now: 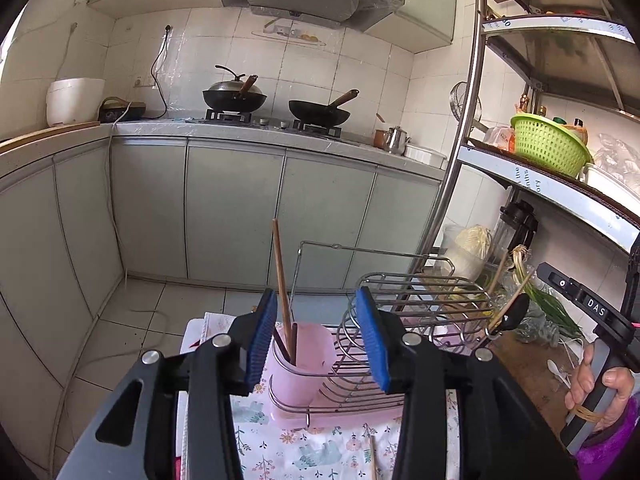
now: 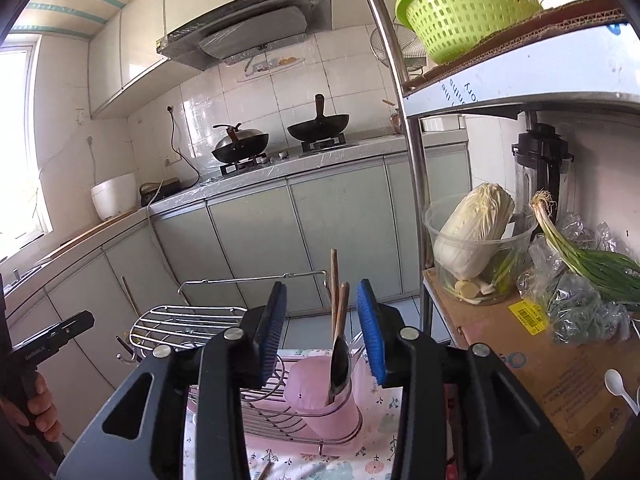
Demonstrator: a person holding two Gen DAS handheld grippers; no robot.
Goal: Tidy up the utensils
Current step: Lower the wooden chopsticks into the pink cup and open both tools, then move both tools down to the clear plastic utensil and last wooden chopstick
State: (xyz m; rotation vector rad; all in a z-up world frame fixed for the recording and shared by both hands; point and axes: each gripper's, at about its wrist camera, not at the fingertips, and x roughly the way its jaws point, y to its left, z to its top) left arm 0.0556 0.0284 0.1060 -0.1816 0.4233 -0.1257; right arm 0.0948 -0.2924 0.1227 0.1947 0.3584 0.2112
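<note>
A pink cup (image 1: 298, 364) sits at the left end of a wire dish rack (image 1: 384, 316) on a pink tray. A wooden chopstick (image 1: 281, 276) stands in it. My left gripper (image 1: 316, 340) is open and empty, just in front of the cup. In the right wrist view a second pink cup (image 2: 332, 404) holds a dark spoon (image 2: 340, 356) and wooden handles (image 2: 335, 292). My right gripper (image 2: 322, 336) is open, with the spoon standing between its fingers, untouched. A loose chopstick (image 1: 373, 456) lies on the floral cloth.
A metal shelf post (image 2: 416, 184) stands right of the rack. A cardboard box top (image 2: 532, 356) holds a cabbage in a clear tub (image 2: 472, 240), green onions (image 2: 592, 264) and a white spoon (image 2: 618, 386). A green basket (image 2: 460, 12) sits above.
</note>
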